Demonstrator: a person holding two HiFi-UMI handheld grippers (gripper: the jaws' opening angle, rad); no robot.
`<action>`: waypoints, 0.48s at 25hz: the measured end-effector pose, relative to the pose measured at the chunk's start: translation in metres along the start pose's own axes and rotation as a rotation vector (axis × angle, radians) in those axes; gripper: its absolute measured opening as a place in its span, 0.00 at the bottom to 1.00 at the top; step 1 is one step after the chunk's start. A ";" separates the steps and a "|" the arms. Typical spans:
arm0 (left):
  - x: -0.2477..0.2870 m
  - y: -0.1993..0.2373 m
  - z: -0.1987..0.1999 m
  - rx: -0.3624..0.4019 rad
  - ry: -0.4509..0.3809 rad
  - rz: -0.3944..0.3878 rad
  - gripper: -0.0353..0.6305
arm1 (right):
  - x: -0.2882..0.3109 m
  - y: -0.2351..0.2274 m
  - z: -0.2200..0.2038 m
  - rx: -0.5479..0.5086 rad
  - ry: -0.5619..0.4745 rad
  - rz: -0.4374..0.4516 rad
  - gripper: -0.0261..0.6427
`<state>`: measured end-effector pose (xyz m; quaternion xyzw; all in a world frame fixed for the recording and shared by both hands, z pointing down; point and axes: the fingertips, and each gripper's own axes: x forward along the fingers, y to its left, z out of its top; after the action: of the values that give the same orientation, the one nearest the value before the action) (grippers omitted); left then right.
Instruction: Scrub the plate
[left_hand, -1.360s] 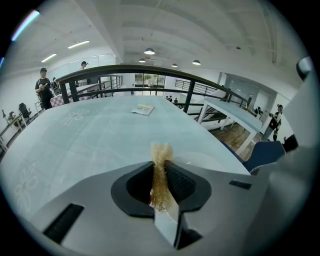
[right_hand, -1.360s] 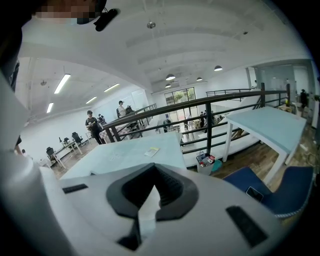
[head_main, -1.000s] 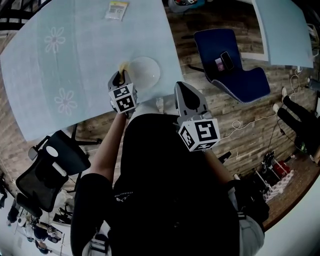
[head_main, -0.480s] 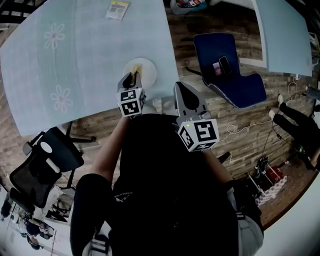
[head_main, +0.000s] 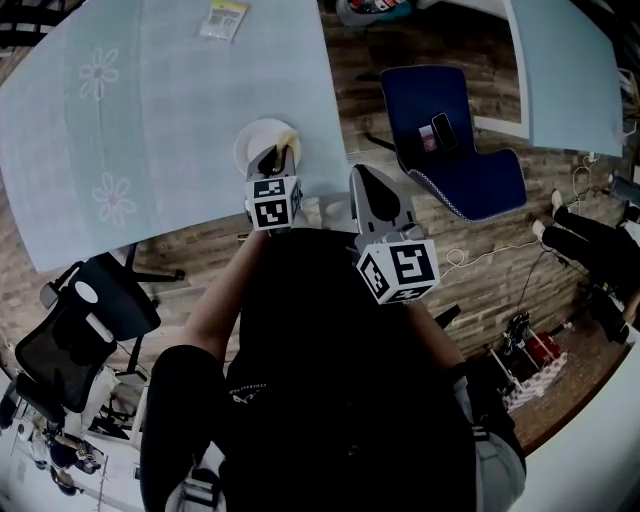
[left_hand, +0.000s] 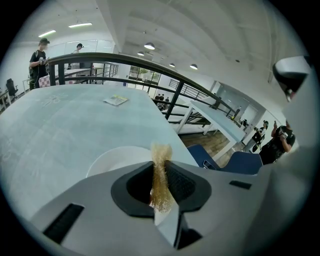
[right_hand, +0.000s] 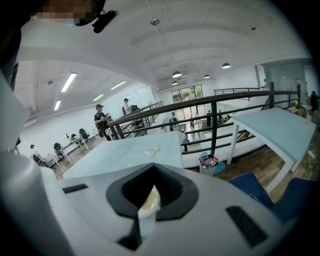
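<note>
One pale blue table (head_main: 150, 120) spreads ahead of the left gripper's fingers. Its near edge runs just below them and its right edge is close beside them, with wide bare surface to their left. One plate (head_main: 256, 146), round, plain and white, lies by that corner, just beyond the left gripper (head_main: 272, 158). That gripper's jaws are pinched together on one frayed tan scrubber (left_hand: 159, 172). The right gripper (head_main: 368, 180) hangs off the table over the wooden floor (head_main: 500, 230), its jaws closed and holding nothing.
</note>
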<state>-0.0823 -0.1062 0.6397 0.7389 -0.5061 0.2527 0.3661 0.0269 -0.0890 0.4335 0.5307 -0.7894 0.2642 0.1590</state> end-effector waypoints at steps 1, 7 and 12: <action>0.002 -0.001 -0.002 0.004 0.007 0.001 0.16 | -0.001 -0.002 0.000 0.001 0.000 -0.003 0.05; 0.009 0.004 -0.008 0.012 0.039 0.026 0.16 | 0.001 -0.005 0.000 -0.006 0.008 0.002 0.05; 0.014 0.007 -0.010 0.055 0.049 0.047 0.16 | 0.001 -0.005 -0.001 -0.003 0.011 -0.001 0.05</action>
<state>-0.0839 -0.1073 0.6579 0.7302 -0.5071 0.2930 0.3519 0.0314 -0.0906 0.4358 0.5293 -0.7887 0.2659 0.1643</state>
